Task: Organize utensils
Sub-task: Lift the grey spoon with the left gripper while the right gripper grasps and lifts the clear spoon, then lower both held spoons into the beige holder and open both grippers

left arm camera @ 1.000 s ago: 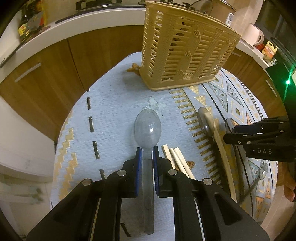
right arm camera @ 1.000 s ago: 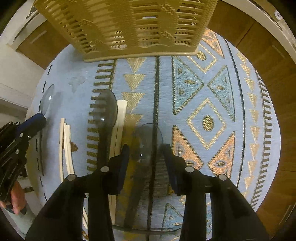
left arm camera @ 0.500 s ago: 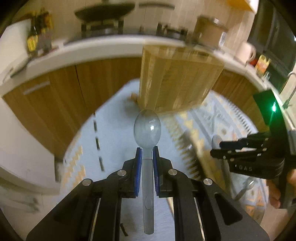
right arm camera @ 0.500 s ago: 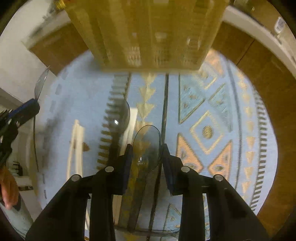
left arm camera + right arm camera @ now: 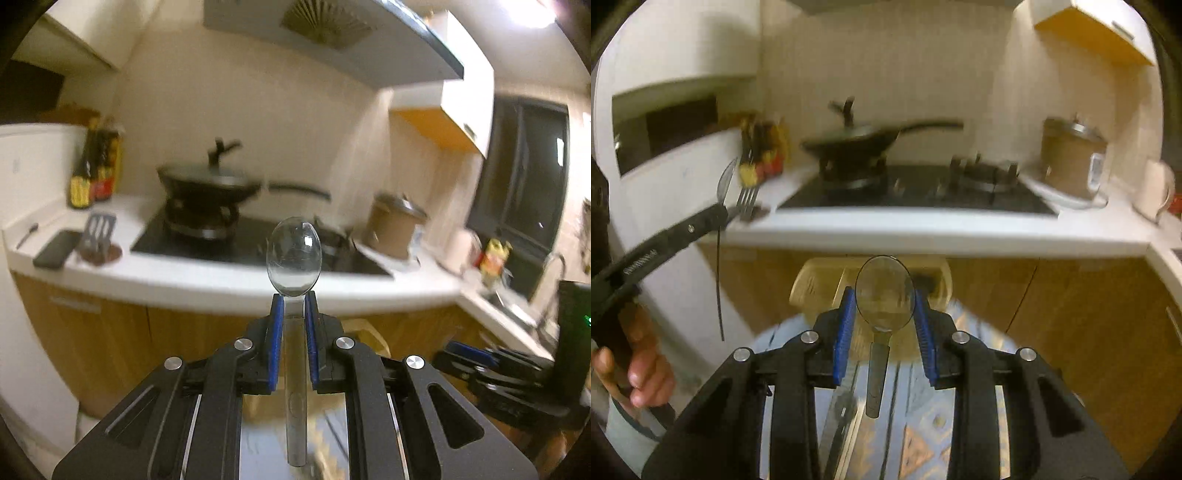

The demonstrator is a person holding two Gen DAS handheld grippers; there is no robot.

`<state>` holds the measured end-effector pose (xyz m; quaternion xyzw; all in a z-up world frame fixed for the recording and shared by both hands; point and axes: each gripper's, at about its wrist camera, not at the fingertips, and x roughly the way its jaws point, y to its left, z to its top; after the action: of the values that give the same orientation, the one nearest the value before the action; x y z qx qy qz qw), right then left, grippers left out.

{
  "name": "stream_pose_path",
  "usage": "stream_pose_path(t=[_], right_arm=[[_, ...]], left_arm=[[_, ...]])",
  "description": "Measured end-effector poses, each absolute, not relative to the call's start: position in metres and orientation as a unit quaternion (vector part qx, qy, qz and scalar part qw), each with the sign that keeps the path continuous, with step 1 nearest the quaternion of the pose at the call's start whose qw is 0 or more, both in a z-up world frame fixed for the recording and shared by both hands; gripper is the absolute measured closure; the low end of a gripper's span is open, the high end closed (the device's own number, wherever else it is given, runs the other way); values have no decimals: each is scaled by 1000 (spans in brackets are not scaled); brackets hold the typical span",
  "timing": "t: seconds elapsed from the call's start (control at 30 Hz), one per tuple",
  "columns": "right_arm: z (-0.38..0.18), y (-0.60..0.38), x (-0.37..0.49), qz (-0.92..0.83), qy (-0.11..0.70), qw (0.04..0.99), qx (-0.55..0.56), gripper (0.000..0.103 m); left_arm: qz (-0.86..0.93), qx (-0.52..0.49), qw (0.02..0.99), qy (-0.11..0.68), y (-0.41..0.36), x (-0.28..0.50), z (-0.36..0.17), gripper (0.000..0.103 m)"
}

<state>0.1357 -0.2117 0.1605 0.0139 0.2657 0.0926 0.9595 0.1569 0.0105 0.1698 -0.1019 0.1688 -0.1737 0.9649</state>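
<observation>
Kitchen is filling both views now: stove [image 5: 236,229] with a black wok [image 5: 210,184], white worktop, brown pot [image 5: 1071,162] at the right. A second ago both cameras were looking straight down at the patterned cloth and the utensils lying on it; now you're holding both tools well above the bench [image 5: 923,435], pitched up toward level (motion blur all over, so the lift is fast).

What that means: both pickups look done. You're carrying two clear plastic spoons at once, and I'd judge the drop into the tan slotted basket [image 5: 820,277] is next.

Left tool [image 5: 293,332]: blue pads pressed nearly together, pinching the neck of the clear spoon [image 5: 293,254]. Bowl is sticking out ahead of the tips, handle running back between the arms. The grip reads the same as a second ago.

Right tool [image 5: 884,332]: jaws have just been closing, and they're now pinching the second spoon [image 5: 884,291] across its wide bowl, handle hanging down toward the cloth. Pads look to be touching the bowl's edges (a slippery hold on smooth curved plastic, I'd guess).

Basket is sitting just beyond the right tool's tips, at the far edge of the bench below the worktop. A few utensils are lying on the cloth under the right tool, too blurred to identify.

Your left hand [image 5: 631,362] is showing at the right view's left edge, tool angled up.
</observation>
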Motion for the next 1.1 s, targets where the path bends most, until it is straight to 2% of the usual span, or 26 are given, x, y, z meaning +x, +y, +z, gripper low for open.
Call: stream_pose_path(t=[0.13, 0.37, 0.63, 0.87, 1.1], right_arm=[[185, -231, 157, 78, 222, 972, 24, 74], [211, -250, 180, 54, 168, 984, 34, 74], [165, -238, 230, 35, 193, 981, 2, 74], [130, -233, 242, 28, 219, 975, -9, 74], [118, -235, 235, 42, 244, 969, 7, 74]], left_arm=[[-155, -116, 973, 129, 0, 181, 176, 93], [-175, -131, 970, 108, -12, 226, 154, 93], [-184, -127, 967, 124, -17, 256, 119, 93], [-180, -108, 968, 138, -19, 262, 100, 93], [-196, -89, 963, 164, -16, 250, 88, 92]])
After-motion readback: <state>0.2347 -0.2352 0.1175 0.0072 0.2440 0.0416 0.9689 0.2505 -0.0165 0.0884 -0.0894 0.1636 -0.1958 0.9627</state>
